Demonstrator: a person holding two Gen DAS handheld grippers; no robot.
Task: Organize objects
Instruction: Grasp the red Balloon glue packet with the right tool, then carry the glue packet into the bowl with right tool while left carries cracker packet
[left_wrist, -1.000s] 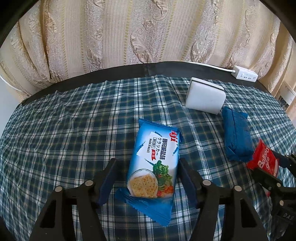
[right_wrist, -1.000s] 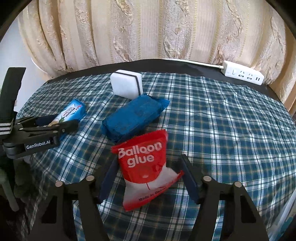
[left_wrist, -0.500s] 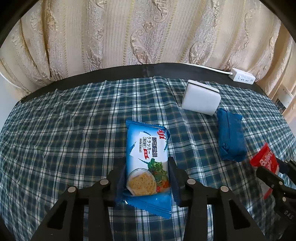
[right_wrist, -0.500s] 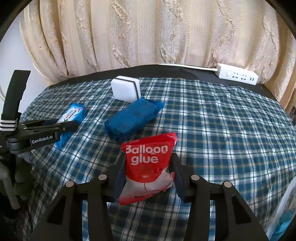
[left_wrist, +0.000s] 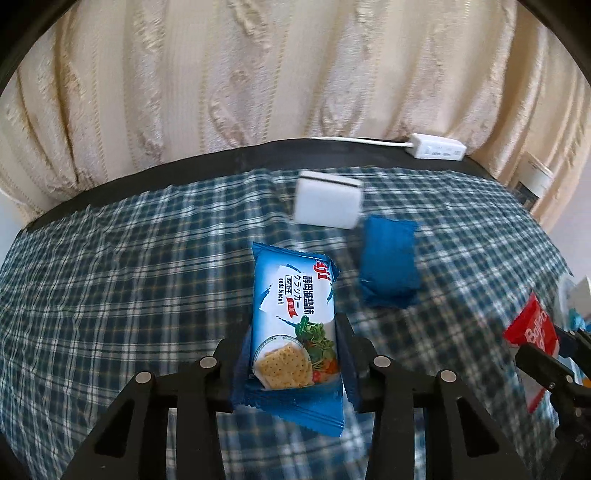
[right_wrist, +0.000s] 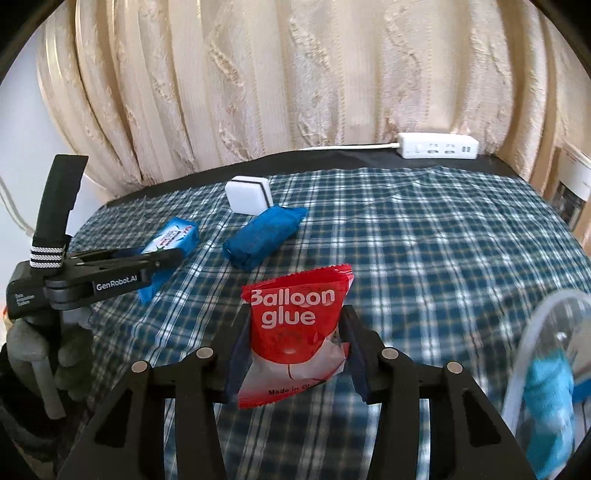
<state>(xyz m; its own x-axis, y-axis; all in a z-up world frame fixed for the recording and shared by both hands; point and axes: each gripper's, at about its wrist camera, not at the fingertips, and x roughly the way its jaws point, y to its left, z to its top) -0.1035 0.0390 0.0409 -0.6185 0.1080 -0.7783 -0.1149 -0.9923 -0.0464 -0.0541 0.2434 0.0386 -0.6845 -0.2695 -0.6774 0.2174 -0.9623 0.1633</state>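
Both packets have come up off the bench (right_wrist: 443, 240): my left claw (left_wrist: 293, 354) pinches the cracker pack (left_wrist: 293, 314), my right claw (right_wrist: 295, 343) pinches the balloon glue packet (right_wrist: 295, 317); open cloth far right.

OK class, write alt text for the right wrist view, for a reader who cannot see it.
The right gripper clamps a red "Balloon glue" packet above a blue plaid tablecloth. To the left, the left gripper holds a blue cracker packet; behind lie a blue pouch and a white sponge.

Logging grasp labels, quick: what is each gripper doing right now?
Left gripper: shut on the cracker packet.
Right gripper: shut on the Balloon glue pouch.
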